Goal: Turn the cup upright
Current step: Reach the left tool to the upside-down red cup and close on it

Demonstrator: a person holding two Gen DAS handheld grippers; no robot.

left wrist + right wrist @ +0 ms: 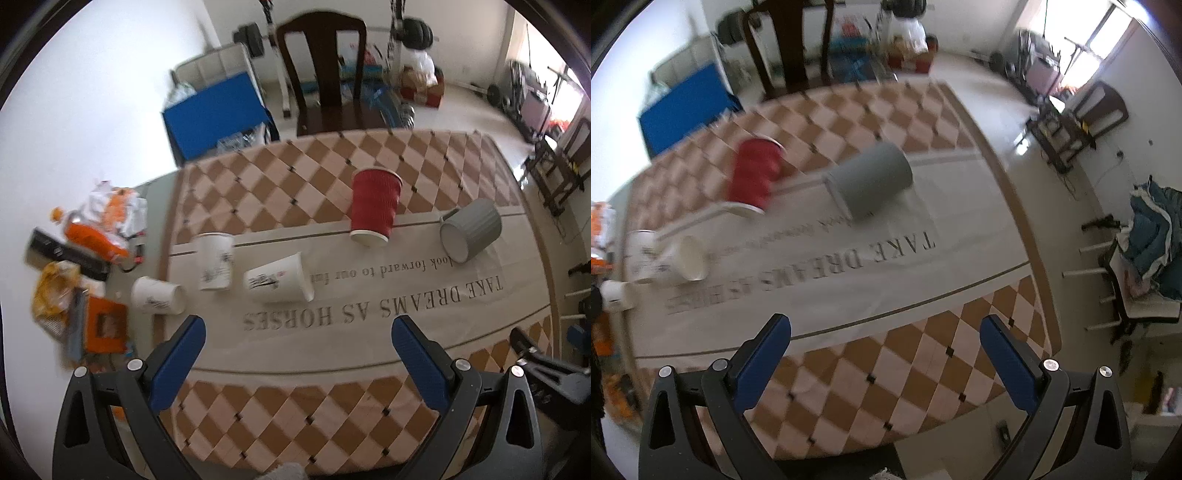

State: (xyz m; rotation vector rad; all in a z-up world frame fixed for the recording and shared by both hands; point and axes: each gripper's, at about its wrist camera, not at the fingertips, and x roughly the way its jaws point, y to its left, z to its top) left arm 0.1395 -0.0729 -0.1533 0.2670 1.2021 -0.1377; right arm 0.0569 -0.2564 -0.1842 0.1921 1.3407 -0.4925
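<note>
A grey ribbed cup (471, 229) (871, 181) lies on its side on the checked tablecloth (295, 417). A red paper cup (373, 206) (753, 176) stands mouth down. A white paper cup (216, 261) stands mouth down, and two more white cups (279, 283) (158, 295) lie on their sides; one shows in the right wrist view (677, 260). My left gripper (297, 326) is open and empty, above the cloth's near part. My right gripper (885, 326) is open and empty, short of the grey cup.
A dark wooden chair (325, 74) stands at the table's far side. A blue box (218, 110) and orange packets (92, 236) lie on the floor at the left. Weights and clutter stand at the back. The table's right edge (1034, 236) drops to the floor.
</note>
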